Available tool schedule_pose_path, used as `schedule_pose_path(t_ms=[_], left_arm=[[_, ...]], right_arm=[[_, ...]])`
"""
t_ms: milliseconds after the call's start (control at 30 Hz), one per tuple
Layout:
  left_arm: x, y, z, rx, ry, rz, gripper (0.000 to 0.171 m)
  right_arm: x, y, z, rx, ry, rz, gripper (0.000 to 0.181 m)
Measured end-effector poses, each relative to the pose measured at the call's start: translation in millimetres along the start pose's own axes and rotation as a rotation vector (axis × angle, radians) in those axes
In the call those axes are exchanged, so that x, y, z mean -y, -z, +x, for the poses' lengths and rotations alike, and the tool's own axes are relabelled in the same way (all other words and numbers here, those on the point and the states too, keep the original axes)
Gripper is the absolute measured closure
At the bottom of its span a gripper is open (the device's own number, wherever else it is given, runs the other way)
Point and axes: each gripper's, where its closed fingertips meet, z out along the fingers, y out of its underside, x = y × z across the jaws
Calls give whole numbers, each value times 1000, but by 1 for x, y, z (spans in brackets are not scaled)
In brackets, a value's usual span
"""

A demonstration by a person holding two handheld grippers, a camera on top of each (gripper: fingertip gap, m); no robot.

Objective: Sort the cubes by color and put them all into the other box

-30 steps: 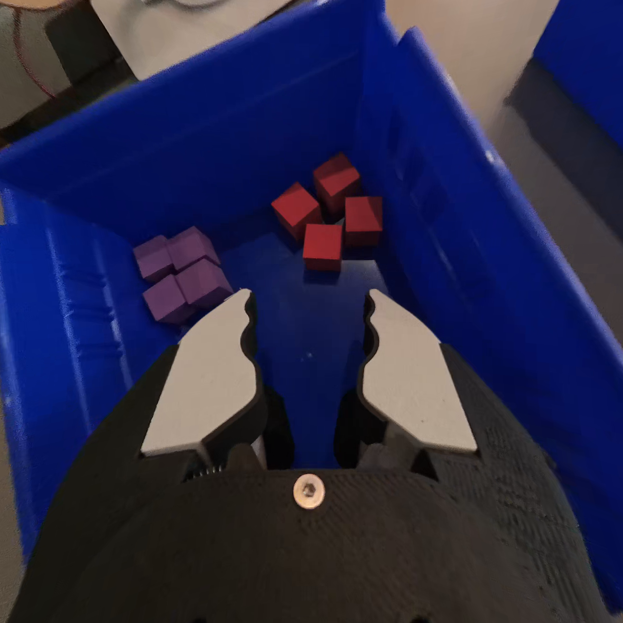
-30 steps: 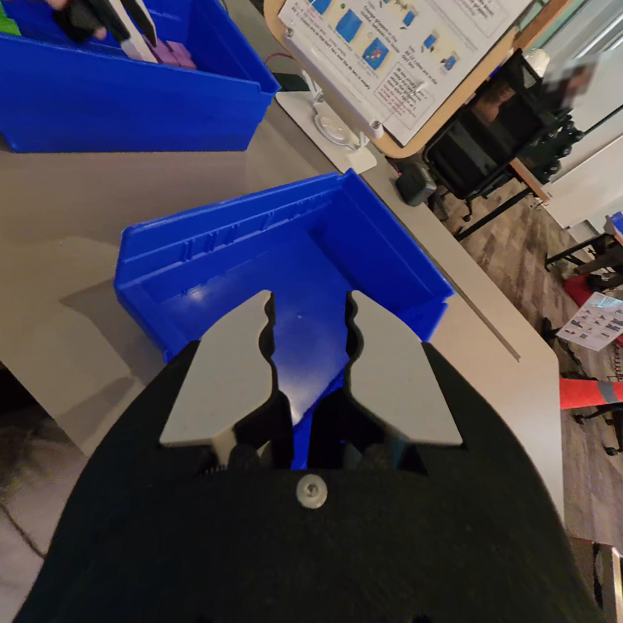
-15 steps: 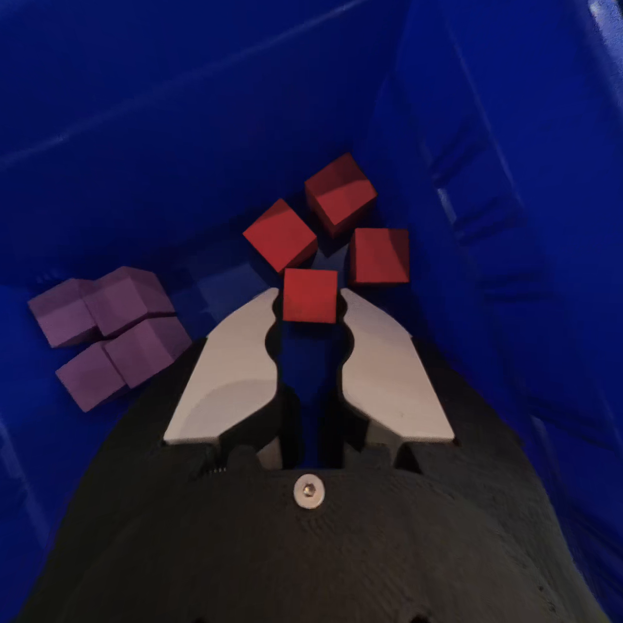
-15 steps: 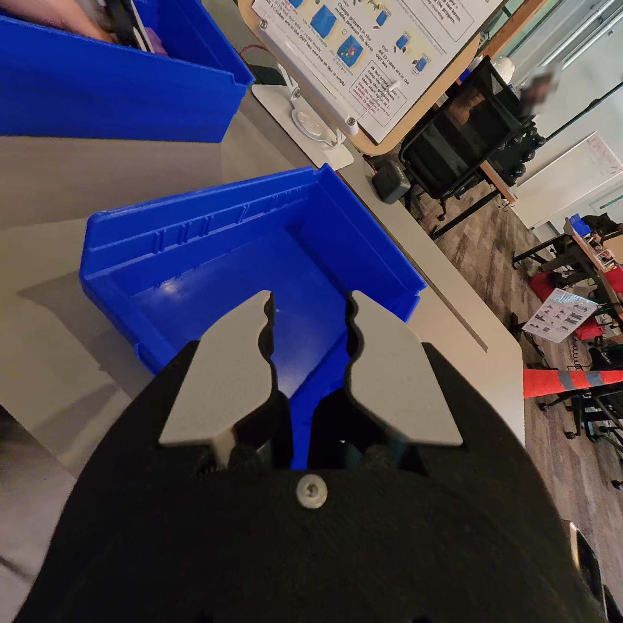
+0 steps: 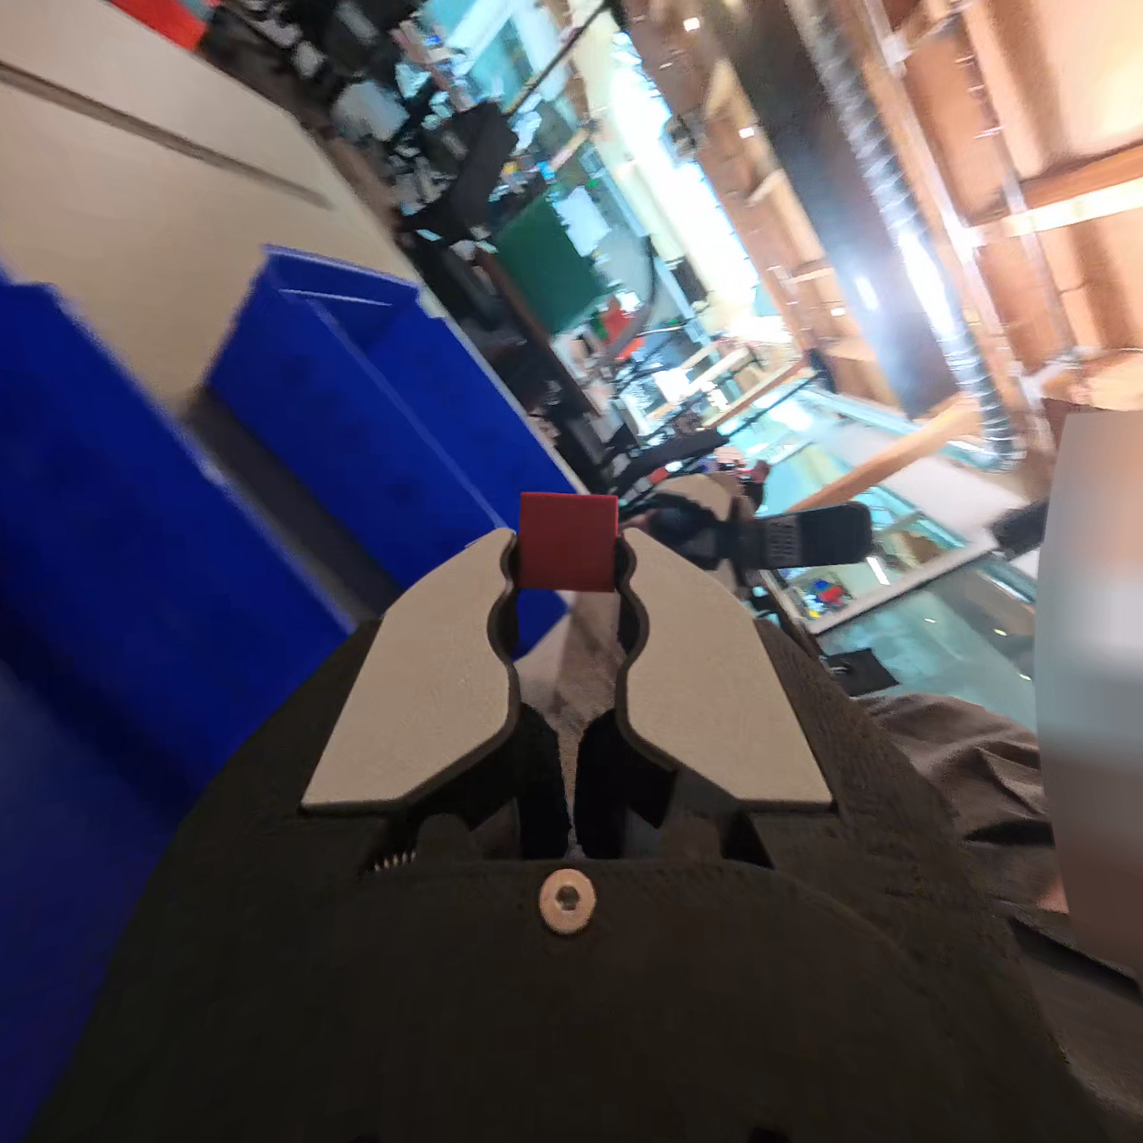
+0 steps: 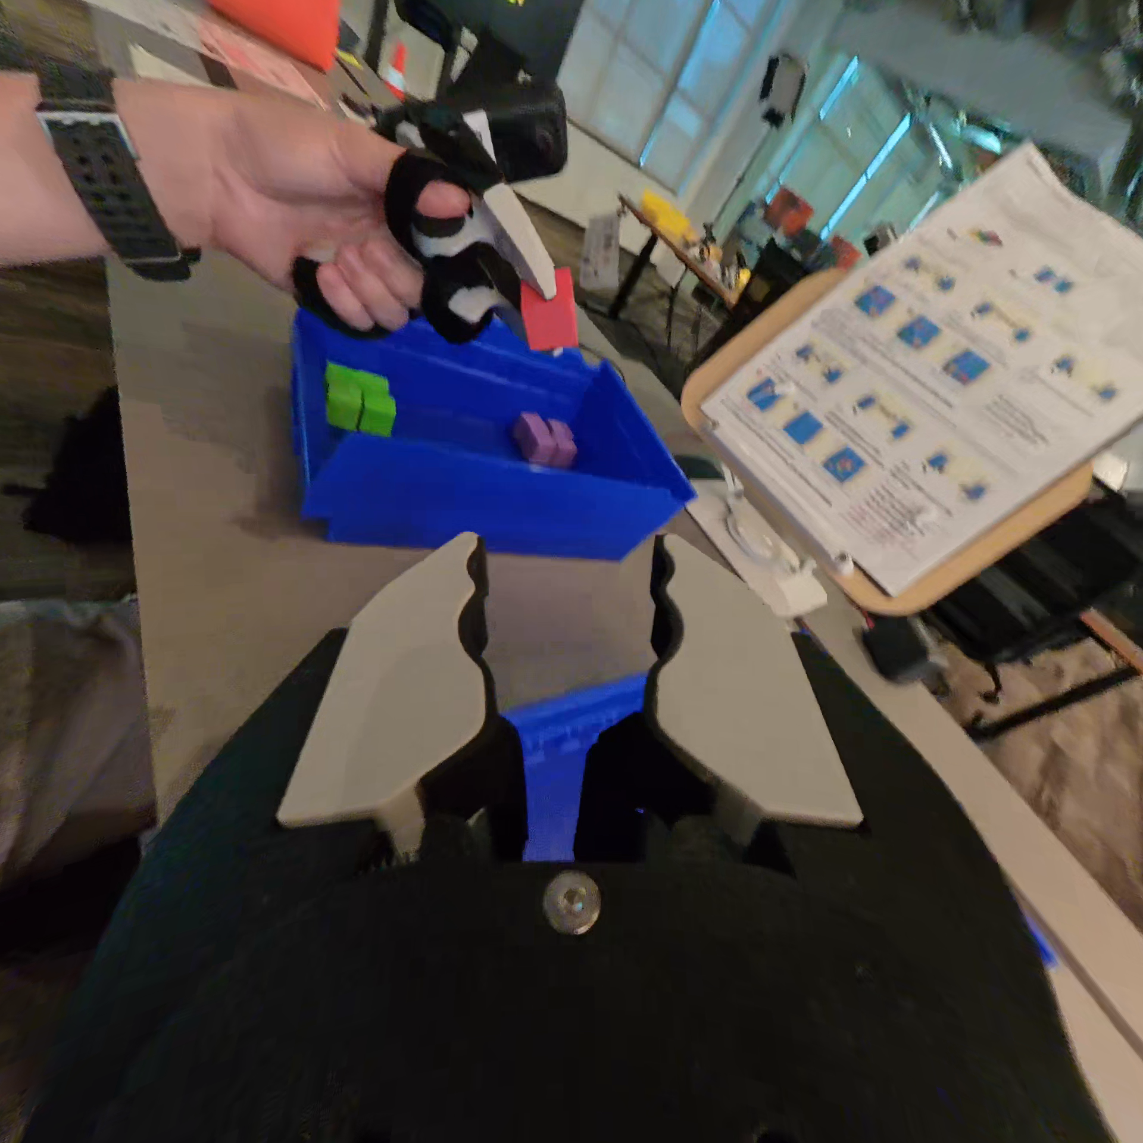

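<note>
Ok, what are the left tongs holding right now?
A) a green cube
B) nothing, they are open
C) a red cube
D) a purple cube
C: the left tongs are shut on a red cube, pinched between their tips and lifted above the blue bin, as the right wrist view also shows.

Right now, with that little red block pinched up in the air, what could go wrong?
The left gripper holds the red cube only at its fingertips, so it might slip and fall. In the right wrist view the cube hangs above the far rim of the blue bin, so it could land outside. The left view is blurred, hinting at fast motion that might loosen the grip.
</note>
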Motion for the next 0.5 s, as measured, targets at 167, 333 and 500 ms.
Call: schedule_pose_path(t_ms=[167, 333, 500], left_arm=[[-18, -13, 58, -194, 17, 20, 143], [-33, -25, 77, -263, 53, 8, 142], [-43, -35, 74, -250, 76, -15, 142]], right_arm=[[50, -41, -17, 43, 96, 99, 139], [72, -65, -30, 29, 245, 107, 139], [79, -69, -33, 14, 280, 128, 152]])
